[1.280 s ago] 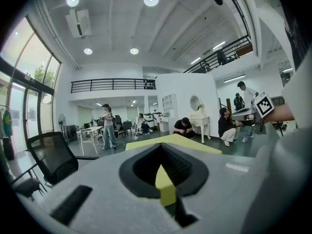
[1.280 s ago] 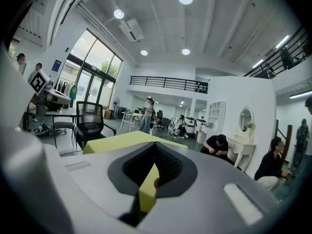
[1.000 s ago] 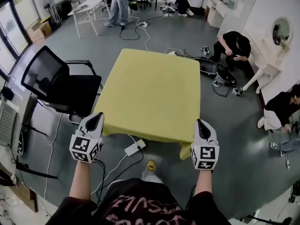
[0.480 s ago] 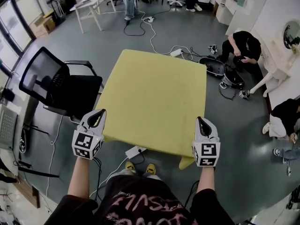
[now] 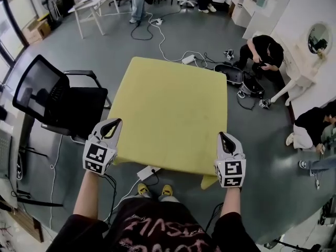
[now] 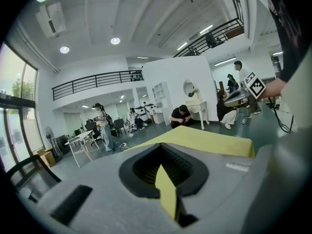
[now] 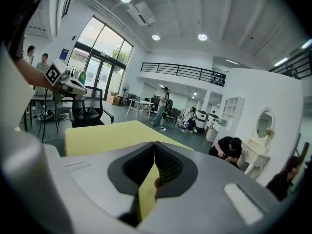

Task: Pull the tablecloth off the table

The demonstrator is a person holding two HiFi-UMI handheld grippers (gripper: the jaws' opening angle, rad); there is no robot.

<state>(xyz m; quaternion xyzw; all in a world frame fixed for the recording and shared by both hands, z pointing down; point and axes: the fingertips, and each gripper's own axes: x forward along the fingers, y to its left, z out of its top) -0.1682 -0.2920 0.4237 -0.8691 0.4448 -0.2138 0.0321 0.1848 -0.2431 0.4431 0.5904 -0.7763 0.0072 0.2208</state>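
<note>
Yellow cloth to be located first: find the tablecloth [image 5: 170, 109] spread flat over the table, running straight ahead and away from both tools. Note the left gripper [image 5: 112, 124] clamped shut on its near left edge and the right gripper [image 5: 222, 136] clamped shut on its near right corner, roughly level with each other. Judge neither hand nearer; expect a pull straight back toward the body, both sides together.

Person's in a black tee [image 5: 157, 230] with scrawly pink lettering and dark sleeves, yellow shoes [image 5: 167, 190] just beyond the tee, plus a pale grey left gripper [image 5: 113, 124] and right gripper [image 5: 223, 136], each with a black-and-white marker cube [image 5: 98, 158].
</note>
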